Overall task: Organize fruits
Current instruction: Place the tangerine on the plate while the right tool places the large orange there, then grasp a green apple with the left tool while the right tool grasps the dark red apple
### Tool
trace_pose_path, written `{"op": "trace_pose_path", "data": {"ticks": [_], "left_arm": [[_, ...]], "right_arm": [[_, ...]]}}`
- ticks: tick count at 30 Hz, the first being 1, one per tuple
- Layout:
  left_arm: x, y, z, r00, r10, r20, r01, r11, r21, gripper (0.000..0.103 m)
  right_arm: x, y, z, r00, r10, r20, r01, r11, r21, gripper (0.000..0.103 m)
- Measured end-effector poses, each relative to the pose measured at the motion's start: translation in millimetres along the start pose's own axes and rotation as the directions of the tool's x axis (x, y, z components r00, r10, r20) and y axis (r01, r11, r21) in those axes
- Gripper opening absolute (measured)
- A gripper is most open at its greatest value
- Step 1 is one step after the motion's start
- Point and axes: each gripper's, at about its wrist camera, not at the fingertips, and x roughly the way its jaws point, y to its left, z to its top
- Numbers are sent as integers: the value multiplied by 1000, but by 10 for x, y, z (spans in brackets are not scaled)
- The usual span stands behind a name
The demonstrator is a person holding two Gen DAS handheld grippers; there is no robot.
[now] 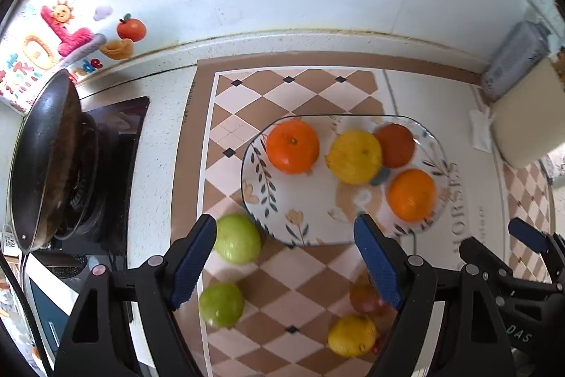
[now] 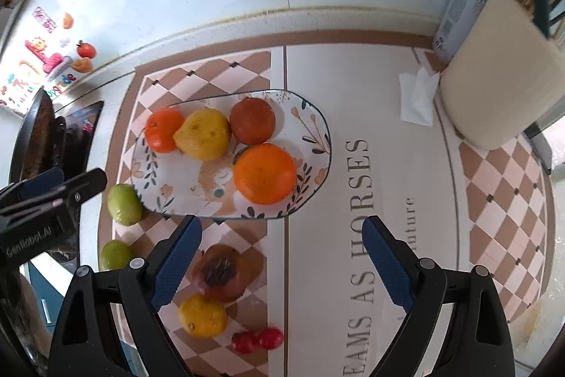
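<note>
**Both grippers empty above a half-filled fruit plate**

The left gripper hangs with its blue-padded jaws spread wide and nothing between them. Its left finger sits just beside a green fruit, which lies on the checkered mat touching or nearly touching the plate's near-left rim. A second green fruit lies closer to the camera, under the same finger.

The right gripper is also spread and empty, poised over the mat in front of the plate. Below it lie a bruised reddish-brown fruit, a yellow fruit touching it, and two small red fruits side by side.

The patterned plate holds four pieces: two oranges, one at the left and a larger one at the near right, a yellow fruit, and a dark red-brown fruit.

Likely risks, judged from this layout:
- The round fruits may roll if a finger nudges them before the jaws settle around them.
- The green fruit against the rim leaves little room for a finger on that side, so the plate could be pushed.
- The bruised fruit looks soft and could split under a firm squeeze.
- A wok on the stove stands to the left, where a stray fruit could roll.
- The grippers are near each other and could collide.
</note>
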Motion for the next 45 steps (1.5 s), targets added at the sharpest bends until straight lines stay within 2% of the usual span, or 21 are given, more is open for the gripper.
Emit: {"op": "trace_pose_path", "data": {"ticks": [5,11,15,27,34,42,43,44,45], "left_arm": [[-252,-11,-203,999,-28,22,29,1000,-7,79],[-651,-48,-387,995,-40,87,40,999,7,79],[-936,-69,-492,988,-34,149,31,999,20,79],[-1383,-75,-683,970,-77,232,78,997,6,79],[-1429,-95,-703,965,-70,253,73,997,-1,79],[-1341,-22,-643,968,-49,245,59,998,-34,80],[-1295,16,-619,971,-37,237,48,998,-40,84],[-1249,55,-600,973,-26,228,38,998,-45,95],[-1181,118,-576,976,-12,217,25,998,-59,96]], "right_arm": [[-357,15,-138,999,5,46,-4,1000,-12,94],[-802,52,-294,994,12,107,-9,999,-32,94],[-1061,84,-390,991,19,136,-13,999,-39,94],[-1712,93,-557,971,32,238,-24,999,-34,94],[-1709,83,-571,973,45,226,-42,999,-21,94],[-1430,34,-482,982,56,178,-57,998,-2,94],[-1350,26,-472,985,55,163,-56,998,-1,94],[-1249,21,-455,988,58,145,-59,998,1,94],[-1144,20,-438,990,63,129,-64,998,2,94]]}}
